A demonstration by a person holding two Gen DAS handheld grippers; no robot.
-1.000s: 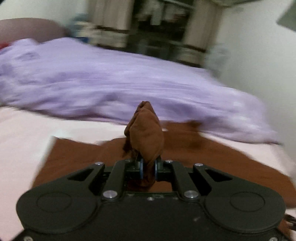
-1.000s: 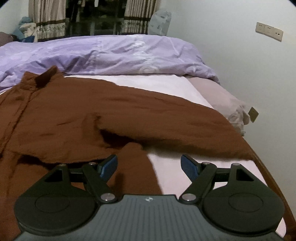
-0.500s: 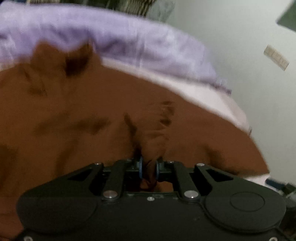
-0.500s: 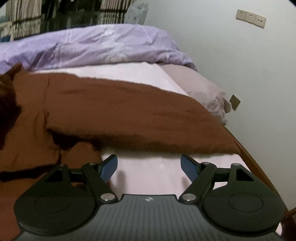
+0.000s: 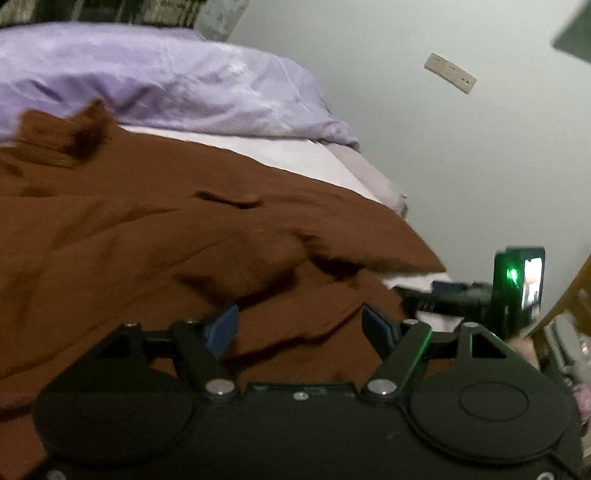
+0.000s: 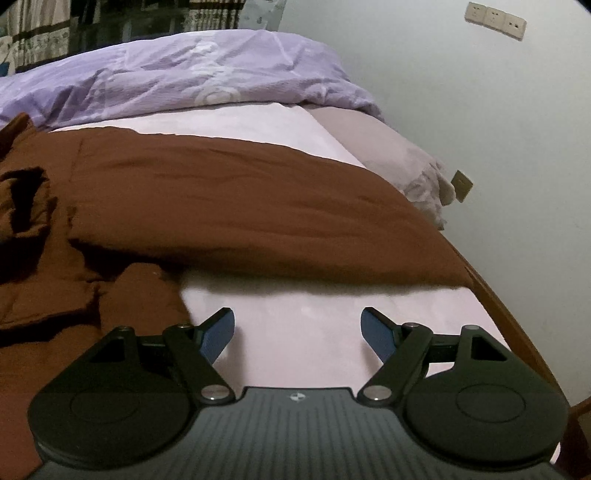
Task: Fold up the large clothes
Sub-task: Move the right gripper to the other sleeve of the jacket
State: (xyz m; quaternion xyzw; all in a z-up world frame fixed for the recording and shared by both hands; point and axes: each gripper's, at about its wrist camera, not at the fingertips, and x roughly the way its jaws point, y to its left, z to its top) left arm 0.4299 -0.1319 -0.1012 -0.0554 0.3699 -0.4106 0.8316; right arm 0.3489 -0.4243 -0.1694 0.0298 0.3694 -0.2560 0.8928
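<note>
Two grippers, both mine, and neither has hold of anything. My left gripper (image 5: 301, 328) is spreading its jaws at this moment; the blue pads (image 5: 221, 328) stand clear on either side, with rumpled brown cloth lying under the gap but not pinched by them. My right gripper (image 6: 297, 330) has its jaws wide apart, blue pads (image 6: 219, 334) bare, over a bare strip of the pale pink sheet (image 6: 314, 325).

Out from the left fingers, the brown garment (image 5: 147, 229) spreads across the bed in loose folds, with a raised flap, perhaps a collar, at its far left end. In the left view my right gripper (image 5: 436, 295) shows at the right edge, along with a green light on its camera body.

From the right side, the brown garment (image 6: 240, 206) lies as a long folded band across the bed, its near edge just beyond my right fingers, and a bunched part sits to the left of the left pad.

Beyond the garment lies more pink sheet, then a crumpled lilac duvet (image 6: 184, 77) along the far side. A pale wall with a socket plate (image 6: 495, 20) stands to the right.
</note>
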